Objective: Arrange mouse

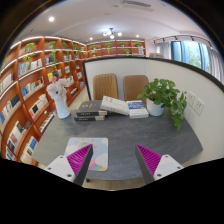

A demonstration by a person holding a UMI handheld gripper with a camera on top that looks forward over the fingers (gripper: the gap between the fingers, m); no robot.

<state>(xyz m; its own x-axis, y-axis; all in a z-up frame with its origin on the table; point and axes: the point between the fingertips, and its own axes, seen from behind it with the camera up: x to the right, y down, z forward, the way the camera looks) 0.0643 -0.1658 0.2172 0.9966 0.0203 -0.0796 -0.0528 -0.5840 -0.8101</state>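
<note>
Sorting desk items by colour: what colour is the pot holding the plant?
White pot, under the green plant; gripper view shows it.

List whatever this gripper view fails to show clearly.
- Mouse: none can be made out anywhere on the grey table.
- The pale flat thing near the left finger is partly covered by that finger; what it is stays unclear.
- Stacked books: titles too small to read.
- Gripper: fingers spread apart with nothing between them; their bases are cut off below.
- Plant: pot partly hidden by leaves.
</note>
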